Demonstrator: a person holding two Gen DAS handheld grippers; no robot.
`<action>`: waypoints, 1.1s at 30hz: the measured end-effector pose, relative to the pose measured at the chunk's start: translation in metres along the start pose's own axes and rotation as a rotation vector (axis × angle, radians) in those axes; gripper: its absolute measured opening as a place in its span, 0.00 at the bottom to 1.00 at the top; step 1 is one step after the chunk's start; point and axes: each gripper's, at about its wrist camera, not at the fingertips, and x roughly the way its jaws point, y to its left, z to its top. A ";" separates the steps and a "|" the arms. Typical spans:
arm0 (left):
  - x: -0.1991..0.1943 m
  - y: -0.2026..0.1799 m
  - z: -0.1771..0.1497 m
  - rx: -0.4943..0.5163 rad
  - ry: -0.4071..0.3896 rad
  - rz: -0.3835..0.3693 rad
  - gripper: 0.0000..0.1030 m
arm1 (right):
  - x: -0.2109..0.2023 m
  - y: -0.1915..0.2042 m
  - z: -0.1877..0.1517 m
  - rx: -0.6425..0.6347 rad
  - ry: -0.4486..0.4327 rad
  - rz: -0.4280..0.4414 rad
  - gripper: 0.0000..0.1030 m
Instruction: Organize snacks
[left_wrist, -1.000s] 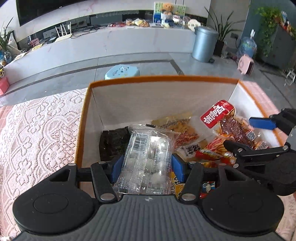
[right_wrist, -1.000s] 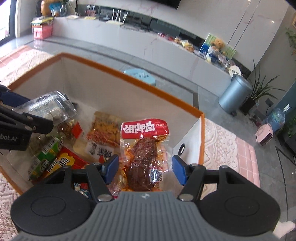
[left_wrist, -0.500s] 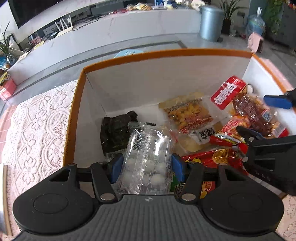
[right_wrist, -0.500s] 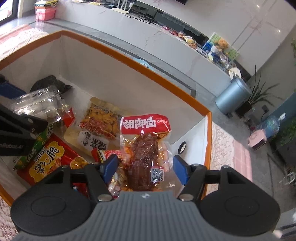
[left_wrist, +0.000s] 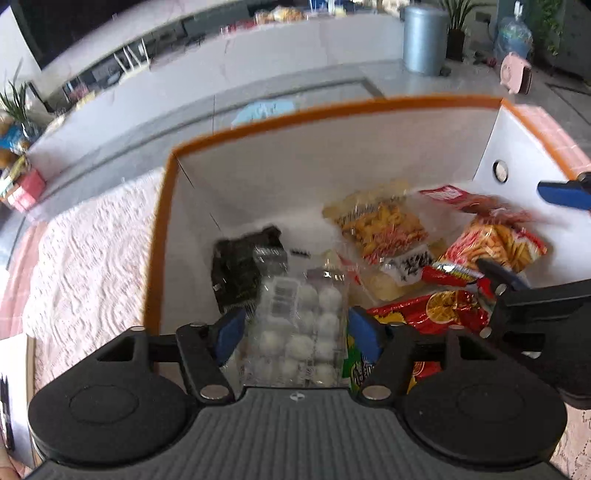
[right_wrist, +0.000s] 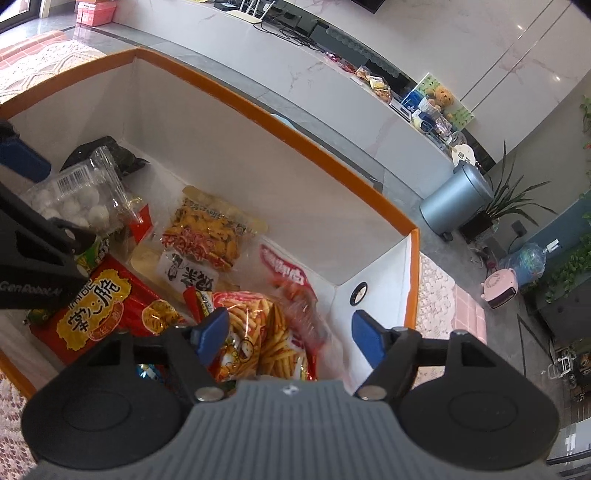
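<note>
A white box with an orange rim (left_wrist: 332, 107) (right_wrist: 295, 136) holds several snack packs. My left gripper (left_wrist: 295, 332) hangs over its near left part, jaws opening. A clear pack of white balls (left_wrist: 299, 325) (right_wrist: 70, 199) lies between the blue pads, which stand off its sides. My right gripper (right_wrist: 290, 334) is over the right end, jaws opening too. The red meat pack (right_wrist: 291, 291) (left_wrist: 476, 201) is blurred and lies loose beyond the pads, on a fries pack (right_wrist: 266, 332) by the right wall.
In the box are also a yellow snack pack (right_wrist: 207, 229), a red bag (right_wrist: 96, 306) and a black pack (left_wrist: 240, 269). The box stands on a lace tablecloth (left_wrist: 85, 258). A blue stool (left_wrist: 262, 109) and a grey bin (right_wrist: 454, 199) stand on the floor behind.
Both pairs of jaws have widened. The ball pack has come free of the left pads, and the meat pack has dropped out of the right pads into the box. Both views tilted further down.
</note>
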 end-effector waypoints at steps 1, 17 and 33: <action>-0.006 0.001 0.000 0.001 -0.019 0.003 0.79 | -0.002 0.000 0.000 0.002 -0.002 0.003 0.70; -0.102 0.021 -0.022 -0.071 -0.280 0.022 0.80 | -0.096 -0.023 -0.004 0.116 -0.184 -0.044 0.87; -0.206 0.001 -0.098 -0.117 -0.584 0.152 0.83 | -0.252 -0.030 -0.089 0.245 -0.506 0.009 0.96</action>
